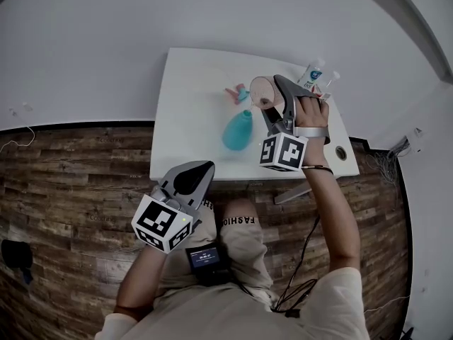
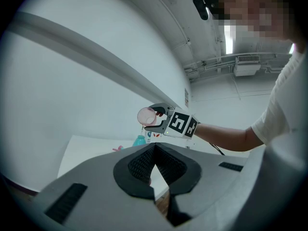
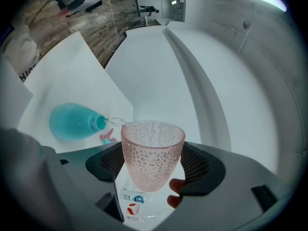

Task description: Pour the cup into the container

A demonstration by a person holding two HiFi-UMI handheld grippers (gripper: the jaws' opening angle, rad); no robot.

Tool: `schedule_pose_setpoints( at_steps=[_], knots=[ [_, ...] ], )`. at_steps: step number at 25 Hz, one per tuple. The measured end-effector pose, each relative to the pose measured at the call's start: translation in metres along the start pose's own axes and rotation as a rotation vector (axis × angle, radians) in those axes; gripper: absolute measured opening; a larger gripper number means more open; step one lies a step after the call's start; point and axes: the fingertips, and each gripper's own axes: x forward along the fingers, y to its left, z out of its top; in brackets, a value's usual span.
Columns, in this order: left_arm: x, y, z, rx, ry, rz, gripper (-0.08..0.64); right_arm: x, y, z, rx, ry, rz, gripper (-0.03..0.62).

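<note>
My right gripper (image 1: 274, 99) is shut on a pink dimpled cup (image 1: 262, 91) and holds it tipped on its side above the white table (image 1: 191, 105). In the right gripper view the jaws of the right gripper (image 3: 152, 166) press on both sides of the cup (image 3: 152, 153). A thin clear stream runs from the cup's rim to the mouth of the teal bottle (image 3: 76, 121). The teal bottle (image 1: 238, 129) stands just below and left of the cup. My left gripper (image 1: 192, 176) is shut and empty, low in front of the table's near edge.
A small pink and teal piece (image 1: 238, 92) lies on the table by the cup. A clear labelled bottle (image 1: 312, 73) stands at the table's far right corner. A round hole (image 1: 342, 152) sits near the right front edge. Wood flooring surrounds the table.
</note>
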Motion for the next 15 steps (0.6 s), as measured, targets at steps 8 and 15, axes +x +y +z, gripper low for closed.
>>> schedule_pose_setpoints(
  at_steps=[8,15],
  knots=[
    [-0.0034,0.001,0.0006,0.001,0.0,0.005,0.012,-0.0008,0.0,-0.0006,-0.041,0.011,-0.018,0.368],
    [-0.0037,0.0,0.0013,0.004,-0.001,0.003,0.011,-0.0021,-0.0013,-0.0021,-0.065,0.011,-0.036,0.368]
  ],
)
